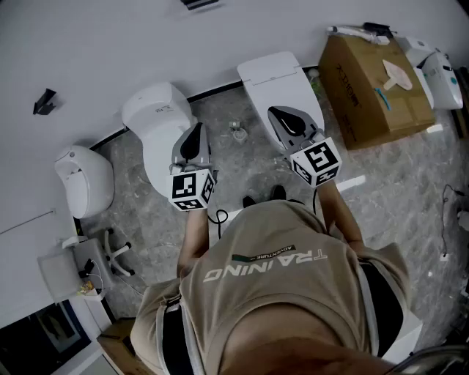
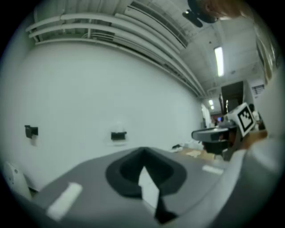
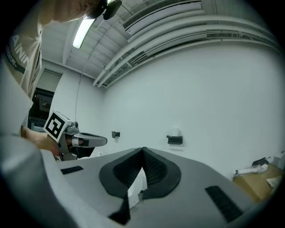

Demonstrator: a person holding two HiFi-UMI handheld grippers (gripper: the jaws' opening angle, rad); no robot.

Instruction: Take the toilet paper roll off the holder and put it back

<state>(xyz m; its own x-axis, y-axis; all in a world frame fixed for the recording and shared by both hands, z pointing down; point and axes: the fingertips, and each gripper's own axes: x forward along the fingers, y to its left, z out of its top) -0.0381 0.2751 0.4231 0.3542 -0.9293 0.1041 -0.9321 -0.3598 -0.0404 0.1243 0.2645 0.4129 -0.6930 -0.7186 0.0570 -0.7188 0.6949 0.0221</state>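
On the white wall hangs a small black holder (image 3: 174, 139) with a pale toilet paper roll (image 3: 175, 132) on it, far ahead of both grippers. In the left gripper view the holder (image 2: 118, 136) is small and blurred. The head view shows only its edge (image 1: 199, 4) at the top. My left gripper (image 1: 196, 132) and right gripper (image 1: 278, 115) are held side by side in front of the person's chest, pointing at the wall. Both pairs of jaws meet at their tips with nothing between them. Each gripper shows in the other's view: right gripper (image 2: 222, 131), left gripper (image 3: 84, 141).
Two white toilets (image 1: 157, 117) (image 1: 275, 80) stand on the grey floor below the grippers. A cardboard box (image 1: 374, 88) sits to the right, a white unit (image 1: 84, 179) to the left. A second small black fitting (image 1: 45, 99) is on the wall at left.
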